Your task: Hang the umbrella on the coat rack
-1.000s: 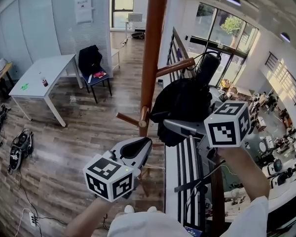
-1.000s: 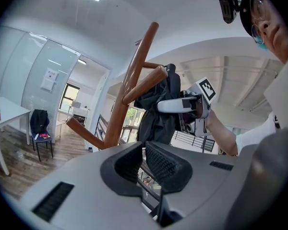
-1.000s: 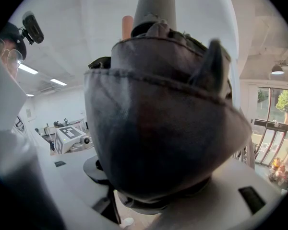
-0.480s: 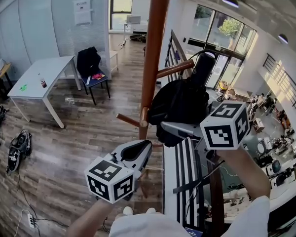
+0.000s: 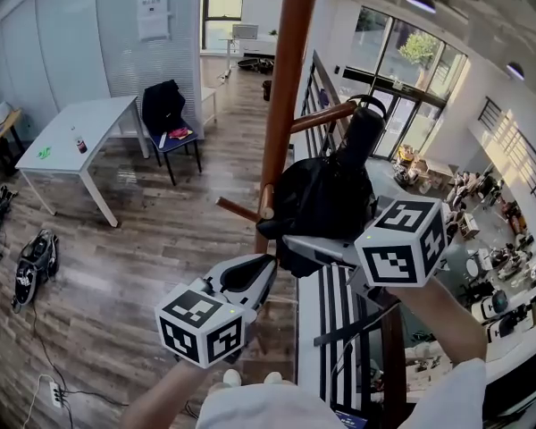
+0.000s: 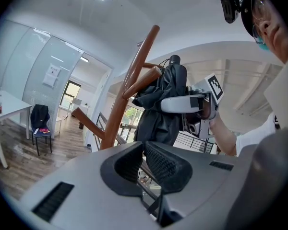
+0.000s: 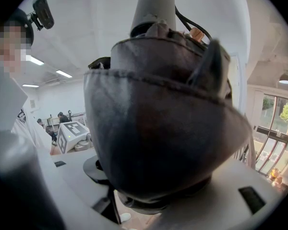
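Wooden floor (image 5: 143, 266) below: right gripper (image 5: 292, 242) jaws clamp upright black folded umbrella (image 5: 326, 195), brown wooden coat rack (image 5: 281, 79) just beyond them; left gripper (image 5: 264, 261) jaws closed, empty.

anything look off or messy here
Nothing damaged or spilled. The black umbrella in the right gripper is loosely bunched, not wrapped tight, and gear with cables lies strewn on the floor at left.

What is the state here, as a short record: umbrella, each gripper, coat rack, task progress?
umbrella: black, folded, held up beside the coat rack
right gripper: shut on the umbrella's fabric
left gripper: shut, empty, held low
upper peg: umbrella's handle at its tip; hooked on or not, cannot tell
progress: umbrella not yet let go
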`<action>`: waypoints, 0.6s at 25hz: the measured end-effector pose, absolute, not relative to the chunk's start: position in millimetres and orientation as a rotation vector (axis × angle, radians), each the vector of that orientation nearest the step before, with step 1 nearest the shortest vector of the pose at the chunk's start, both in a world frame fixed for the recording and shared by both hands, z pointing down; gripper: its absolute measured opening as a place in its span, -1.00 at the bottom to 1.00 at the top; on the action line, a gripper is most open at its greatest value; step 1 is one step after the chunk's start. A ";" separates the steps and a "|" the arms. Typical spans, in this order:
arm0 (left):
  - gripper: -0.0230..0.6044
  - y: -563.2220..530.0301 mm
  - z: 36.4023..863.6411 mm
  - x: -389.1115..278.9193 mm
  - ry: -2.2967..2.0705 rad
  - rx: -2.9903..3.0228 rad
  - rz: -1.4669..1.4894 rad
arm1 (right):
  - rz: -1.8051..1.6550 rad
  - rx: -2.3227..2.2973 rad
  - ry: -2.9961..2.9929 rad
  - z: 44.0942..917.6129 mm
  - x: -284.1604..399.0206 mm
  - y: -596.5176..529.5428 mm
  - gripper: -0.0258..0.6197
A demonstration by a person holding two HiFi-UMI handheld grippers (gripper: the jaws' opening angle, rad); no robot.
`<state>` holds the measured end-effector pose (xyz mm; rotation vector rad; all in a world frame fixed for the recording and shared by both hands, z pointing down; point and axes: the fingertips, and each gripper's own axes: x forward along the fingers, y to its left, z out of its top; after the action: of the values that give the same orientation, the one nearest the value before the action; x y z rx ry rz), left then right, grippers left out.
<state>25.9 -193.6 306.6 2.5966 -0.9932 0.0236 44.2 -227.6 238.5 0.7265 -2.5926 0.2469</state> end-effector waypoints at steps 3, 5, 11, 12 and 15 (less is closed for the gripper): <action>-0.81 -189.8 309.3 24.1 -0.992 2.597 0.028 | 0.274 0.727 -2.596 245.7 42.3 -223.8 0.06; -0.81 -185.9 312.2 21.4 -0.991 2.594 0.030 | 0.301 0.729 -2.601 251.1 40.5 -220.4 0.06; -0.81 -187.4 313.8 21.7 -0.990 2.584 0.033 | 0.328 0.726 -2.591 260.9 41.4 -221.1 0.06; -0.81 -186.0 314.3 21.9 -0.989 2.584 0.033 | 0.318 0.725 -2.588 262.6 41.0 -218.5 0.06; -0.81 -179.6 315.7 23.2 -0.983 2.583 0.032 | 0.288 0.714 -2.578 265.2 39.3 -208.3 0.06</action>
<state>23.2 -179.6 315.7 2.5831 -0.9835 0.0324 39.3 -208.3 265.2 0.7140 -2.5783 0.2883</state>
